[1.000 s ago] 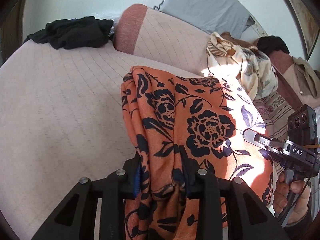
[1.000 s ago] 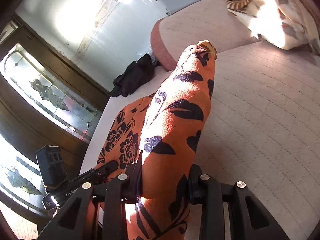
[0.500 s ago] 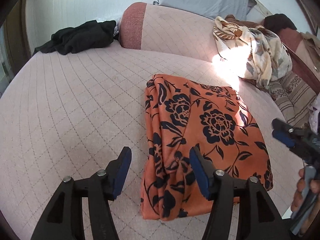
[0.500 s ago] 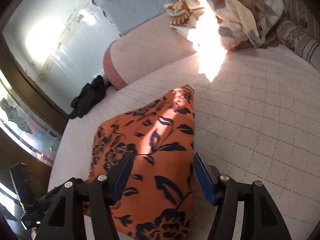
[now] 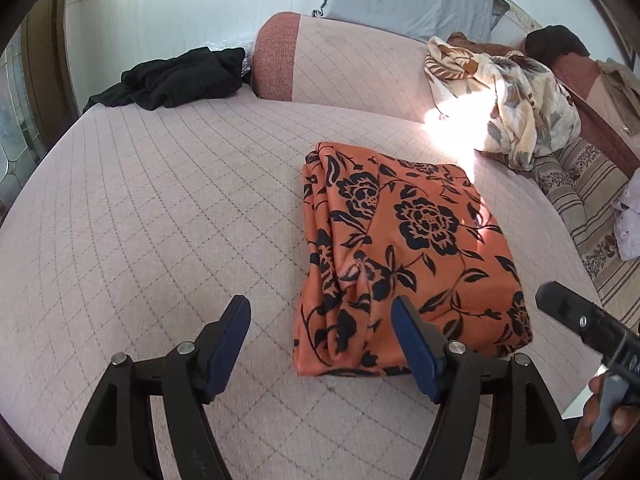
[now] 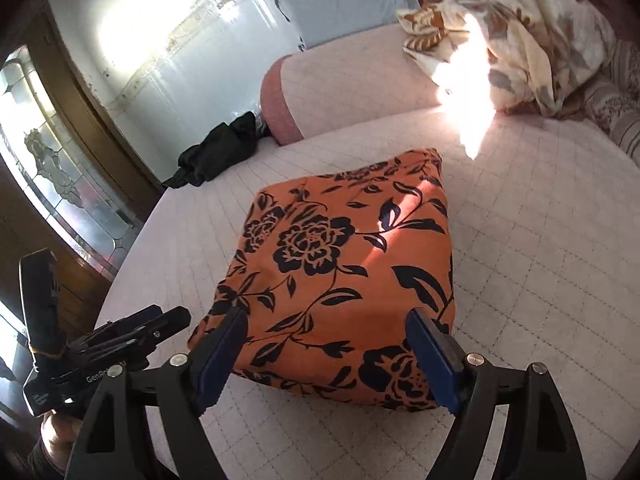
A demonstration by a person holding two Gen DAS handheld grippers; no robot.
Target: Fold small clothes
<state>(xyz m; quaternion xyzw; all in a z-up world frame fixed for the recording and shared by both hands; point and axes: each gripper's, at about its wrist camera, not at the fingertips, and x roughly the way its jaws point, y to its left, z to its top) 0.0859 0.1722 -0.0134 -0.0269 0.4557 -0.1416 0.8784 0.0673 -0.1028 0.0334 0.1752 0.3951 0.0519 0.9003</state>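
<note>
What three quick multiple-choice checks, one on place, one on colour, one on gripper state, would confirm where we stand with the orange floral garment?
1. Where does the black garment lie?
A. on the orange garment
B. beside the end of the bolster
C. between the left gripper's jaws

2. What colour is the flower print on the orange garment?
A. white
B. green
C. black

3. How do both grippers stand?
A. open, holding nothing
B. shut on cloth
C. one open, one shut

Answers: 1 B, it is heaped by the bolster; 2 C, dark blooms on orange; 3 A, the left gripper and right gripper have just been opening, and the cloth lies free.
</note>
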